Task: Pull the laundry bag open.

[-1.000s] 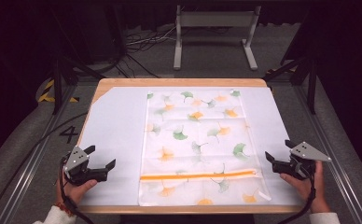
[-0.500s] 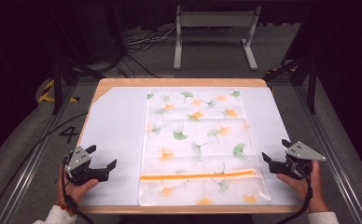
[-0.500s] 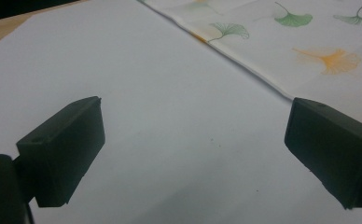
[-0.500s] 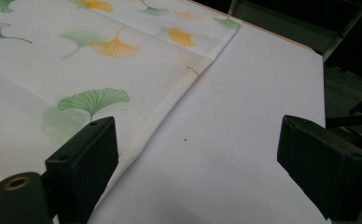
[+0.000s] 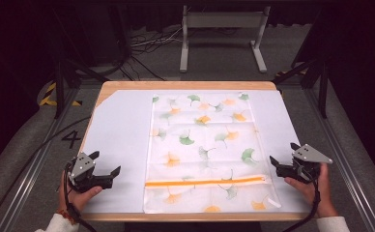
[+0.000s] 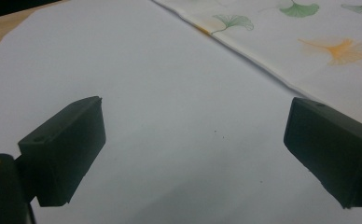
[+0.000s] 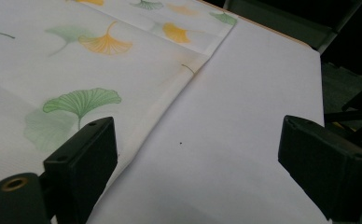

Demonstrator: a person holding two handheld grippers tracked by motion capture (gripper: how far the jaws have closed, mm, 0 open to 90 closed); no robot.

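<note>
Flat still, white ginkgo-leaf cloth (image 5: 205,150), orange stripe (image 5: 205,182).

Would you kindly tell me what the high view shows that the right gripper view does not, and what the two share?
High view alone: the whole cloth lying flat, with its orange stripe near the person's edge, the left gripper open over the white sheet, and both hands.
Right gripper view alone: a close look at the cloth's hemmed edge, with a loose thread, running between the open jaws of the right gripper.
Both: the ginkgo-leaf cloth, the white sheet and the right gripper, open and holding nothing.
</note>
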